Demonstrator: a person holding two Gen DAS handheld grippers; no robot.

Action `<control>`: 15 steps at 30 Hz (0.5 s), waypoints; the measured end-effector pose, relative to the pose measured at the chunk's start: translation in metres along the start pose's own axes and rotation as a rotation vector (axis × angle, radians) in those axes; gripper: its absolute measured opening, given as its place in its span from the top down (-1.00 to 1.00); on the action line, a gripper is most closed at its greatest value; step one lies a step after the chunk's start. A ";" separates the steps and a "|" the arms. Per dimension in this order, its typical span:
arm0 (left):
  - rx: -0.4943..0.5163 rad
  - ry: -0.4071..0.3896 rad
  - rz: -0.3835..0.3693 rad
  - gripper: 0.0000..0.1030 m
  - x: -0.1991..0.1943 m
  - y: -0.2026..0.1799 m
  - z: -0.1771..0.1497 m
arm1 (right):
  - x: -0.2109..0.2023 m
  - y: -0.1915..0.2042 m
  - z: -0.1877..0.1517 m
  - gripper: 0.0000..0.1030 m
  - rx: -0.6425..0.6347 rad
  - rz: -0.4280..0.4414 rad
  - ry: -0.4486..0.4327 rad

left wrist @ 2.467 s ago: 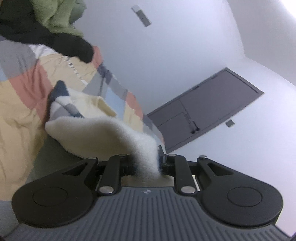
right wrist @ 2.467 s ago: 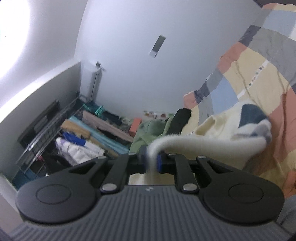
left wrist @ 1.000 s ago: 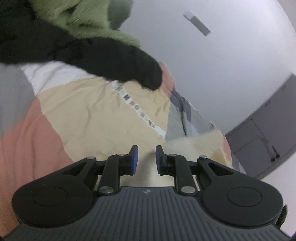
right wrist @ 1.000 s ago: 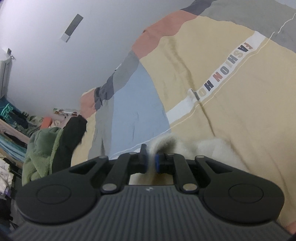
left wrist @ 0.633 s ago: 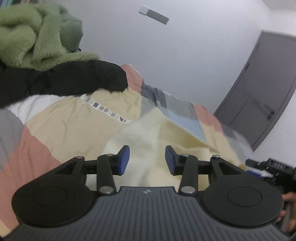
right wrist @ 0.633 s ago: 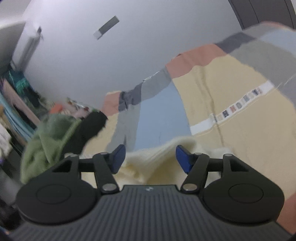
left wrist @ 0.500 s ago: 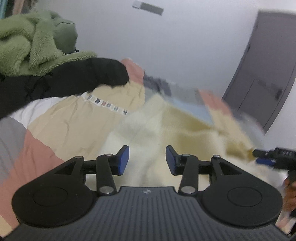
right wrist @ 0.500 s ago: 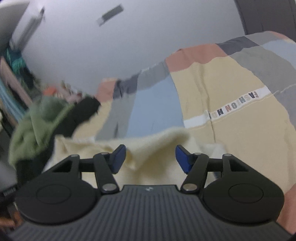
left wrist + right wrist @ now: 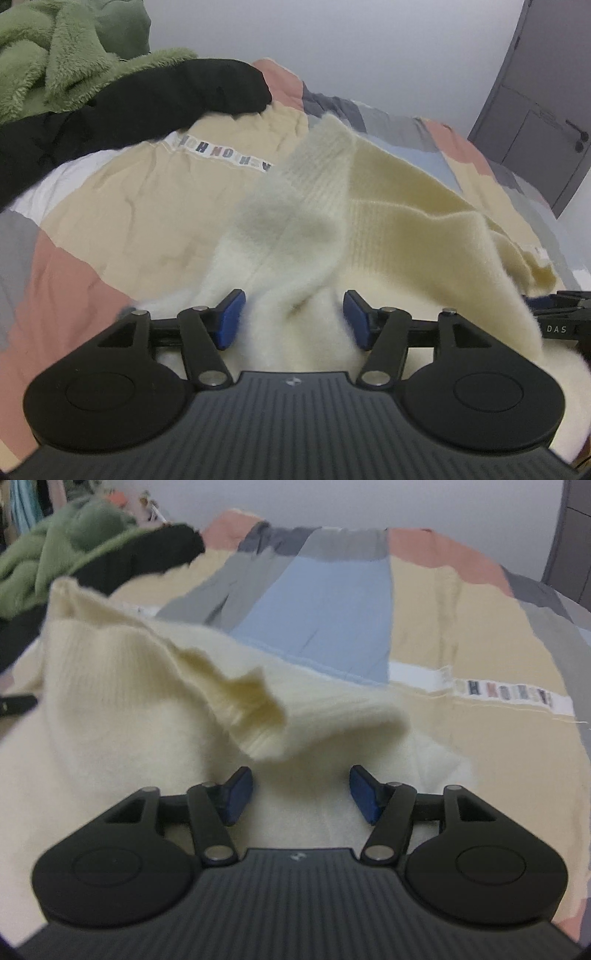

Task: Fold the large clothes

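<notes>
A: Left wrist view first. Left gripper spread wide, nothing pinched; 2.5 s back was clamped on a fold of the fluffy cream knitted sweater, let go by about 1 s ago. Sweater now slumped on the patchwork bedspread of tan, pink, grey and blue panels, bunched straight ahead of the blue pads and trailing off ahead and to the right.

B: Right wrist view agrees. Right gripper also released, jaws well apart, empty; was still gripping 1 s ago. Ribbed cuff or hem curled up just ahead of the fingertips, body of the sweater spreading to the left of the gripper.

A: Meaning for the task: carry-and-drop finished, garment delivered to the bed but not flat. Judged early; no fold made yet.

B: Agreed. Likely next need: find hem or shoulders and spread out. Sleeve lies twisted over the body, so snag risk when pulling.

A: Noted also, far ahead-left: heap of fuzzy green fleece over a black garment, apart from the sweater. Grey door ahead-right.

B: Tip of the other tool visible at the right edge of the left view.
</notes>
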State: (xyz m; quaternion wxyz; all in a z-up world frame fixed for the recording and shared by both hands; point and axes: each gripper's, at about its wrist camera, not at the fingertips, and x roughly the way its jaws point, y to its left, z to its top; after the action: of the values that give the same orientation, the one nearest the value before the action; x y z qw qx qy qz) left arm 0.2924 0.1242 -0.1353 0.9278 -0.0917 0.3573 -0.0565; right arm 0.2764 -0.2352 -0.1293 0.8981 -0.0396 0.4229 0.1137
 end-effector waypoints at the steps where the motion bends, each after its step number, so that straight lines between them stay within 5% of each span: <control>1: 0.005 0.004 0.006 -0.25 0.001 -0.001 0.000 | 0.001 0.003 -0.001 0.02 -0.017 -0.003 0.002; 5: -0.009 0.005 0.019 -0.22 0.002 0.000 0.000 | -0.005 0.010 -0.003 0.71 -0.054 -0.029 -0.017; 8: -0.028 0.001 0.022 -0.06 0.001 0.003 -0.001 | -0.017 0.012 -0.005 0.78 -0.050 -0.069 -0.096; 13: -0.073 -0.027 0.023 0.61 -0.006 0.009 -0.002 | -0.052 -0.006 0.003 0.79 0.046 -0.099 -0.262; 15: -0.093 -0.062 0.015 0.67 -0.015 0.010 -0.002 | -0.065 -0.018 0.007 0.79 0.081 -0.113 -0.318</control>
State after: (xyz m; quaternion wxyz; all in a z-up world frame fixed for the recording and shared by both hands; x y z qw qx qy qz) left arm 0.2805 0.1364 -0.1287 0.9335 -0.1336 0.3315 -0.0299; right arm 0.2456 -0.2624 -0.0758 0.9595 -0.0087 0.2770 0.0506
